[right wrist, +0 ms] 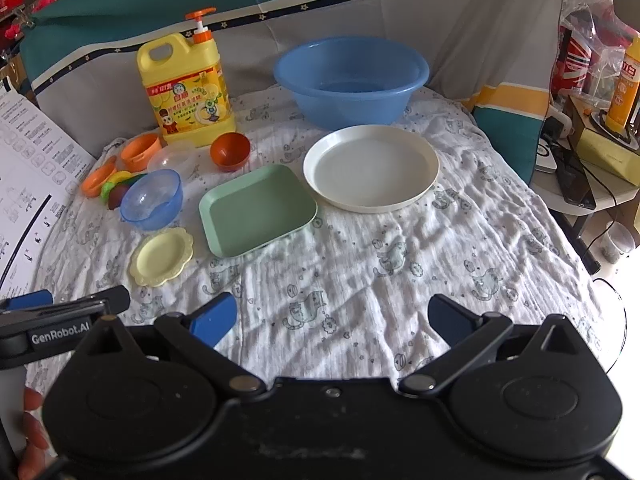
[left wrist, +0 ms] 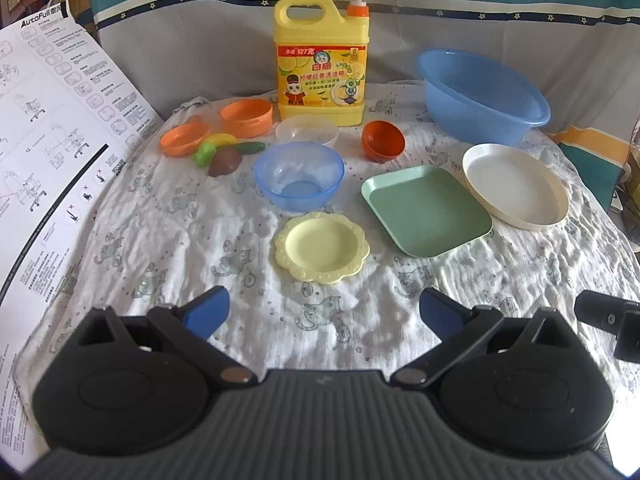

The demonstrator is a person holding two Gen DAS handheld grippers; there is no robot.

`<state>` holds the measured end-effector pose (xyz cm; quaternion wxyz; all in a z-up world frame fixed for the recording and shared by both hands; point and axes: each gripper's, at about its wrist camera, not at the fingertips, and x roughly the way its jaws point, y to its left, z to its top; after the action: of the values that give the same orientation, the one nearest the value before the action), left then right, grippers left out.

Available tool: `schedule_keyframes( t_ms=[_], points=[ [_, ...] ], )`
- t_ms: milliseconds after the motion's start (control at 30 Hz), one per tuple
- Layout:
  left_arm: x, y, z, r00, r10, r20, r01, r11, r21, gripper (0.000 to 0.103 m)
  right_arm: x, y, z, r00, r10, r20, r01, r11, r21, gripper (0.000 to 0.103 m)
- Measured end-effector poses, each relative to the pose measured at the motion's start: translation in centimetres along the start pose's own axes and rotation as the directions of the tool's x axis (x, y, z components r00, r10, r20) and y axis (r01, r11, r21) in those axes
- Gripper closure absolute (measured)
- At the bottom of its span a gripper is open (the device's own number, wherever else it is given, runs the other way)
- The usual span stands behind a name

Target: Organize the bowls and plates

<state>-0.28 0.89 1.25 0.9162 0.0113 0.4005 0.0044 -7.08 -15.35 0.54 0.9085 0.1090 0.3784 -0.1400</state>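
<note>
On the cat-print cloth lie a small scalloped yellow plate [left wrist: 322, 248] [right wrist: 162, 256], a green square plate [left wrist: 426, 210] [right wrist: 258, 210] and a round white plate [left wrist: 516, 186] [right wrist: 370, 168]. Behind them stand a clear blue bowl [left wrist: 299, 176] [right wrist: 152, 199], a clear plastic bowl [left wrist: 307, 130] [right wrist: 172, 160] and a red-orange bowl [left wrist: 383, 141] [right wrist: 230, 151]. My left gripper [left wrist: 324, 312] hangs open just short of the yellow plate, holding nothing. My right gripper [right wrist: 332, 318] is open over bare cloth, nearer than the green and white plates.
A big blue basin [left wrist: 482, 94] [right wrist: 350, 80] and a yellow dish-soap jug [left wrist: 322, 64] [right wrist: 186, 88] stand at the back. Orange cups [left wrist: 246, 117] and toy food [left wrist: 224, 156] sit back left. An instruction sheet [left wrist: 52, 152] covers the left edge. A cluttered side table [right wrist: 592, 152] is on the right.
</note>
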Motion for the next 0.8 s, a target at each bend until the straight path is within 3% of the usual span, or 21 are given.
schedule_keyframes(
  t_ms=[800],
  points=[
    [1.9, -0.7, 0.6, 1.000, -0.026, -0.015, 0.027, 0.999, 0.021, 0.000, 2.3, -1.5, 0.1, 1.000, -0.007, -0.001, 0.007, 1.000, 0.022, 0.000]
  ],
)
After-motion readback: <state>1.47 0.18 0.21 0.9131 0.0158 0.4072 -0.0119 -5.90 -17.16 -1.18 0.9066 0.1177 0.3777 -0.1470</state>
